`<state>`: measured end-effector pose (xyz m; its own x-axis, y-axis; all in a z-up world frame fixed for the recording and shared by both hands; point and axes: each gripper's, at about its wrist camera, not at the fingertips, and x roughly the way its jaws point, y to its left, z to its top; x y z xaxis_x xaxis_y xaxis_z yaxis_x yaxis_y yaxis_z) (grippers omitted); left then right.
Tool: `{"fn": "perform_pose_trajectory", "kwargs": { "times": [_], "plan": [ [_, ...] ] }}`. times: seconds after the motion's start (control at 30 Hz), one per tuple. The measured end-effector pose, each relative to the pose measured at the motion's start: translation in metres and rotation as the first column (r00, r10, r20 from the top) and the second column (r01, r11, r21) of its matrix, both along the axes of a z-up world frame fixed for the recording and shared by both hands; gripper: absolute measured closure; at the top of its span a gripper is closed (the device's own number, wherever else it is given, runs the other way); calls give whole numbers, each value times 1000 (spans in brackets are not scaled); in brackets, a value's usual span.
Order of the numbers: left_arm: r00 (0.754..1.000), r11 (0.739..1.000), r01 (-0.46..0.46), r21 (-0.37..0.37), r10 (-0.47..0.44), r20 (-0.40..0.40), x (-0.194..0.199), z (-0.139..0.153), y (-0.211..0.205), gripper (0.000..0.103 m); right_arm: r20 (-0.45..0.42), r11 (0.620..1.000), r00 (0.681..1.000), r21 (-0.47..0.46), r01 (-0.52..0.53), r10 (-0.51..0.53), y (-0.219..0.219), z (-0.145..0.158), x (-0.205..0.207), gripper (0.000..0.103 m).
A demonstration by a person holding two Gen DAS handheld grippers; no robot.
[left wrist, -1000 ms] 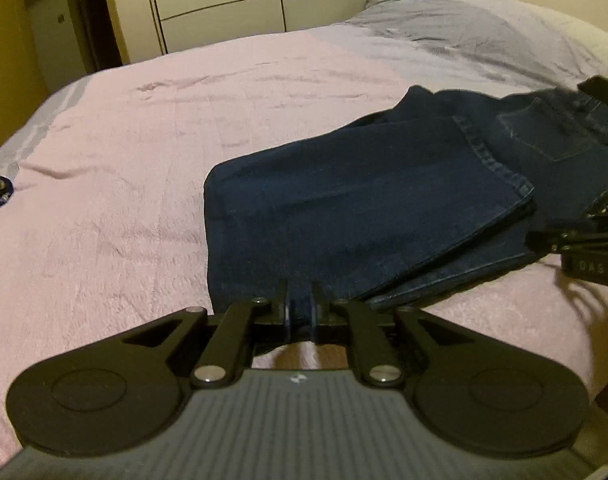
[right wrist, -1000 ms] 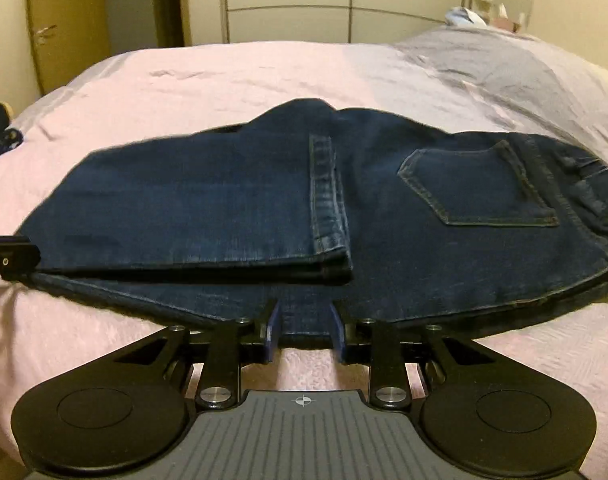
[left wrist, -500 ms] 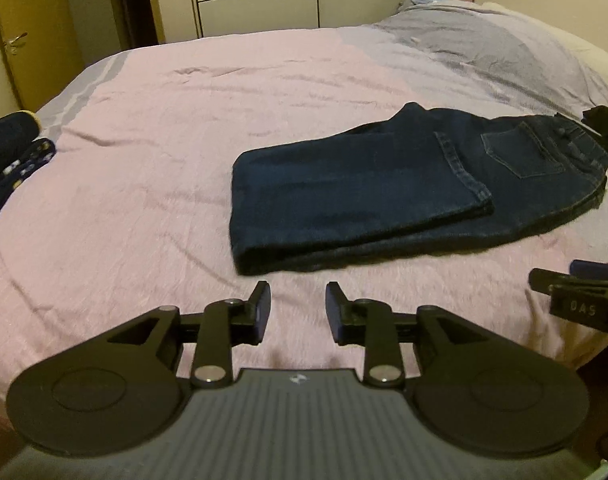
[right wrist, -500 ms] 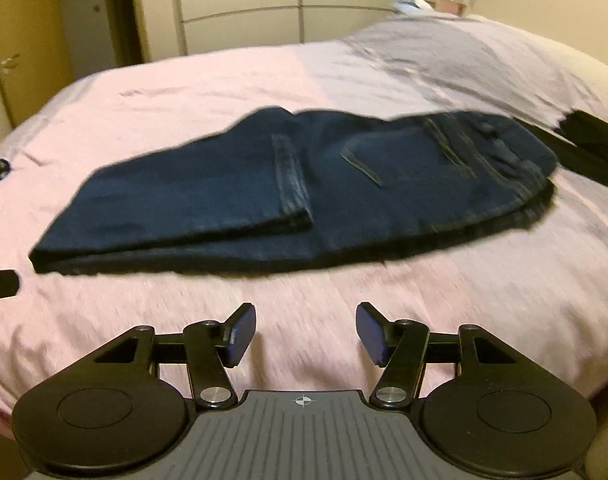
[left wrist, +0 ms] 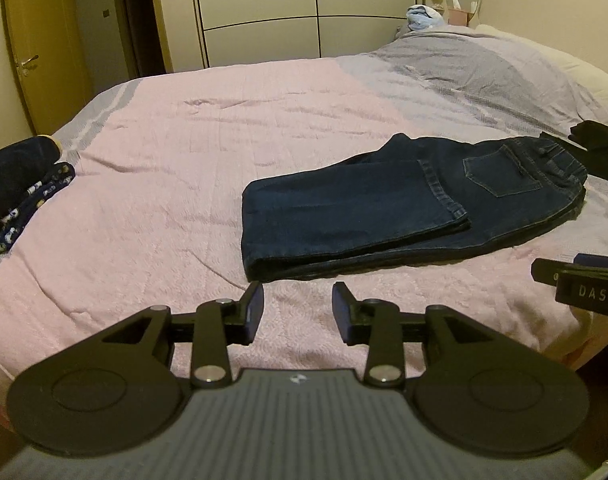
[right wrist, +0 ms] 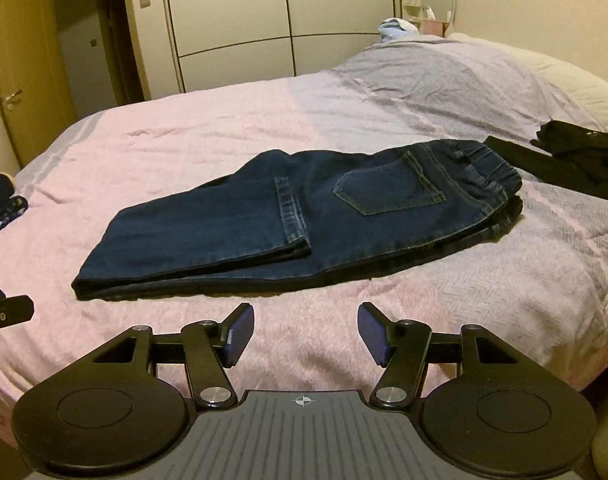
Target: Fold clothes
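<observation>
Jeans: a pair of dark blue jeans lay flat on the pink bedspread, near its front edge, with the waistband toward the pillow end.
Fold state: the legs were doubled back over the seat, the hem resting just beside the back pocket; the layers lay fairly square and level.
Left gripper: the left gripper hung above bare bedspread just short of the folded end of the jeans, its jaws opening, about half spread, nothing between them.
Right gripper: the right gripper hung above bare bedspread in front of the jeans, jaws set wide, holding nothing and touching nothing.
Other clothes: a black garment lay loose and unfolded just beyond the waistband; a dark folded pile with patterned fabric sat at the far left edge of the bed.
Progress: judged partway. One lengthwise fold and one leg fold appeared complete on the jeans.
Remaining: a further fold to make the jeans compact seemed likely, then stacking; the black garment appeared not yet started.
Risk: the thick denim could spring open if the next fold is released unevenly.
</observation>
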<state>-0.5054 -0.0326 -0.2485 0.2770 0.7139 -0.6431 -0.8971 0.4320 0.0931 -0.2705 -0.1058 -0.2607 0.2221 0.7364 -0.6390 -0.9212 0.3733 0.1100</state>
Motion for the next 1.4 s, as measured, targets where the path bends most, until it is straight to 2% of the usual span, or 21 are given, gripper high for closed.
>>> {"fn": "perform_pose_trajectory", "kwargs": {
  "times": [0.3, 0.43, 0.53, 0.63, 0.77, 0.93, 1.07, 1.23, 1.3, 1.4],
  "plan": [
    [1000, 1000, 14, -18, -15, -11, 11, -8, 9, 69, -38, 999, 999, -35, 33, -34, 11, -15, 16, 42],
    [1000, 999, 27, -36, -27, 10, 13, -13, 19, 69, -79, 998, 995, -45, 51, -54, 16, -25, 30, 42],
    [999, 998, 26, -57, -25, 26, 14, -19, 29, 69, -154, 996, 984, -19, 83, -85, 14, -33, 52, 42],
    [999, 997, 29, -68, -27, 38, 18, -25, 41, 69, -256, 991, 958, 19, 136, -126, 9, -42, 83, 42],
    [998, 996, 44, -73, -40, 55, 26, -31, 58, 69, -445, 957, 873, 101, 272, -201, -5, -55, 144, 42],
    [994, 994, 62, -88, -54, 91, 41, -39, 84, 69, -621, 882, 739, 157, 445, -262, -14, -70, 219, 42],
    [992, 995, 72, -76, -63, 113, 50, -45, 101, 69, -720, 820, 641, 180, 544, -267, -14, -86, 266, 41],
    [987, 993, 82, -83, -69, 143, 55, -52, 120, 69, -802, 750, 519, 141, 646, -296, -8, -107, 306, 41],
    [985, 993, 80, -92, -65, 160, 56, -56, 127, 69, -821, 745, 491, 126, 655, -292, -4, -112, 317, 41],
    [981, 990, 76, -116, -53, 184, 54, -63, 135, 69, -820, 748, 491, 124, 653, -293, 2, -116, 326, 41]
  ]
}}
